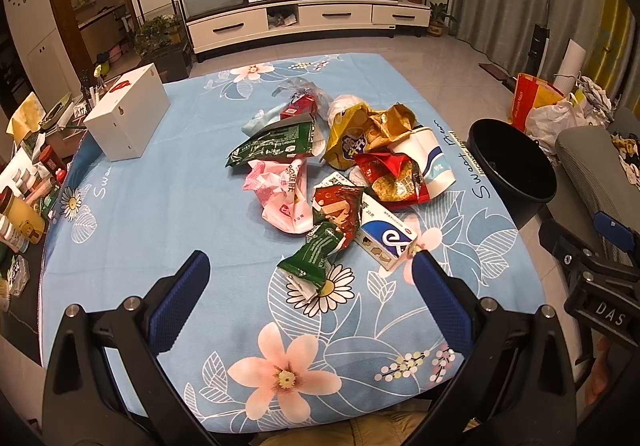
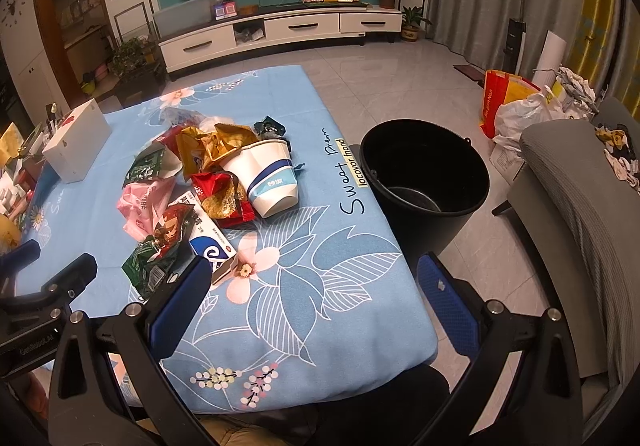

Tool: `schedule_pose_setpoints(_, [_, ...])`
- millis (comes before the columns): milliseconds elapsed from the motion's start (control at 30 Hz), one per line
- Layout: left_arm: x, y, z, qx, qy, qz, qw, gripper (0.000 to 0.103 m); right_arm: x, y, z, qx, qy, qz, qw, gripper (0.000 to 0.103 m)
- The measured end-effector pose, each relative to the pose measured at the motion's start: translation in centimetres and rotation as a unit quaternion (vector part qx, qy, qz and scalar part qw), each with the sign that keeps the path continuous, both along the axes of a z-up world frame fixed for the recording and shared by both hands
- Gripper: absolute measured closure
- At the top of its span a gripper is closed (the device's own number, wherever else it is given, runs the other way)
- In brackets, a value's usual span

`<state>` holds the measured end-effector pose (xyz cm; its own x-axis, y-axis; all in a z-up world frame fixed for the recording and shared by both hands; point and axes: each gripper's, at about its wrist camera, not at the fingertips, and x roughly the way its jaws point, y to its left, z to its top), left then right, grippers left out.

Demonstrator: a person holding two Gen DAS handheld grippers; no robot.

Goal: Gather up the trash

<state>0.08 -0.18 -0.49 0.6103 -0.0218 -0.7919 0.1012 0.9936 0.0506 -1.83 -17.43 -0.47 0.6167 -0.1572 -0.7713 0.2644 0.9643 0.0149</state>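
Right now both tools hang above the near edge of the worktop (image 1: 160,206), which is covered by a blue floral cloth. Left tool (image 1: 310,274) has its blue pads spread wide with nothing between them; right tool (image 2: 314,278) is likewise spread and holds nothing.

Trash sits in a loose heap around the middle of the worktop. Nearest the left tool lies a green wrapper (image 1: 316,258), its far end overlapped by a red-brown wrapper (image 1: 340,206). Just right of these is a white and blue carton (image 1: 386,242), its near corner close to the left tool's right pad. Farther back are a pink bag (image 1: 280,190), a red snack bag (image 1: 394,176), a tipped white cup (image 1: 430,162), a yellow bag (image 1: 352,138) and a dark green pouch (image 1: 276,144).

A black bucket (image 2: 424,182) stands on the floor just beside the worktop's right edge, upright and open-topped. A white box (image 1: 128,118) rests on the worktop's far left corner, well apart from the heap.
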Motion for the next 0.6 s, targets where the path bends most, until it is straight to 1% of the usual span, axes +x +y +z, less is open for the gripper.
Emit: schedule_pose_setpoints(600, [-0.04,-0.33,0.23,-0.001,0.001,-0.005,1.0,0.002,-0.2,-0.73,-0.14,0.004,-0.001,-0.003,1.0,0.003])
